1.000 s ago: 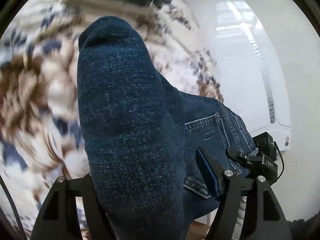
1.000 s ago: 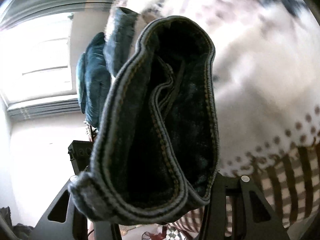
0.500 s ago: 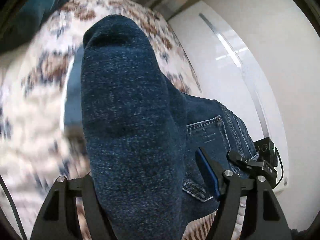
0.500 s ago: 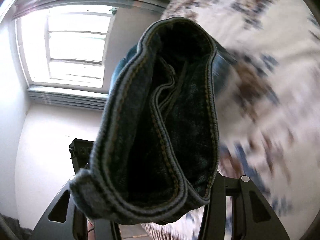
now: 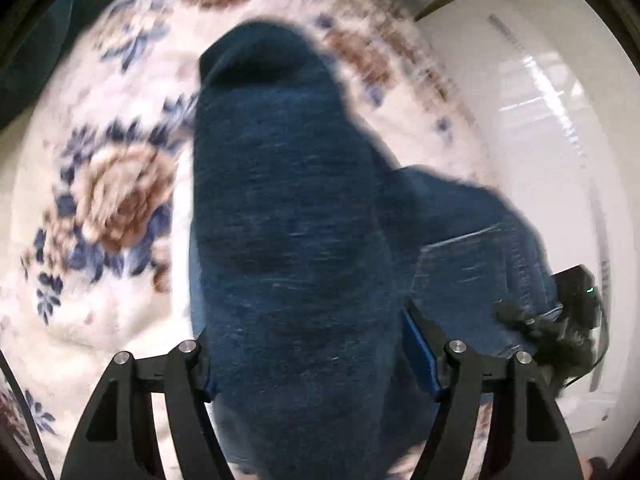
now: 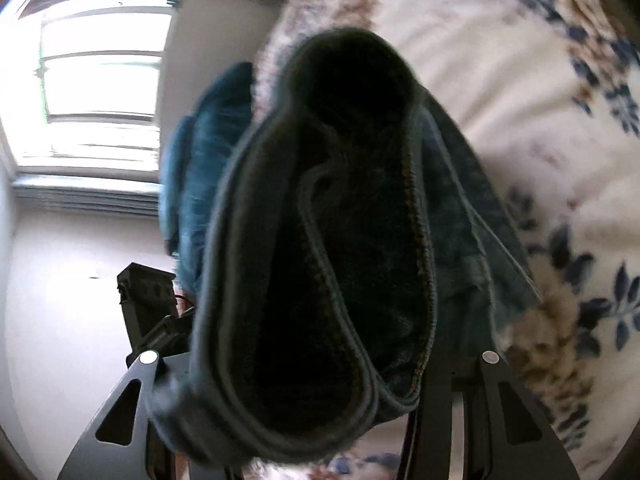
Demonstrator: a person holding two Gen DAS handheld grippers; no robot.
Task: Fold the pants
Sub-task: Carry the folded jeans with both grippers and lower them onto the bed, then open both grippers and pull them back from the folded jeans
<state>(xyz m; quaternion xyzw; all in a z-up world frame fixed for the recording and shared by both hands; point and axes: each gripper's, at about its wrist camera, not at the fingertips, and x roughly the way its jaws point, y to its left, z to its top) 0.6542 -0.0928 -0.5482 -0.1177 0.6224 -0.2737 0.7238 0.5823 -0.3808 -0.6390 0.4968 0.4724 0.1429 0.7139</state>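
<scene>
Dark blue jeans [image 5: 288,200] stand bunched between the fingers of my left gripper [image 5: 304,332], whose jaws are opening a little while the cloth still fills the gap. The back pocket part hangs to the right, toward my right gripper [image 5: 576,312]. In the right wrist view a folded waistband of the jeans [image 6: 320,240] fills the middle, and my right gripper [image 6: 316,360] is shut on it. More denim trails left toward the left gripper [image 6: 148,292]. Both sets of fingertips are hidden by cloth. Everything is motion-blurred.
A cream bed cover with blue and brown flowers [image 5: 100,200] lies under both grippers and spreads right in the right wrist view [image 6: 540,120]. A white glossy cabinet [image 5: 540,120] stands beside the bed. A bright window [image 6: 100,80] is at the far left.
Both grippers have swept across the bed with the jeans held between them. The folded clothes stack and the checked fabric have left view. The grips look the same.
</scene>
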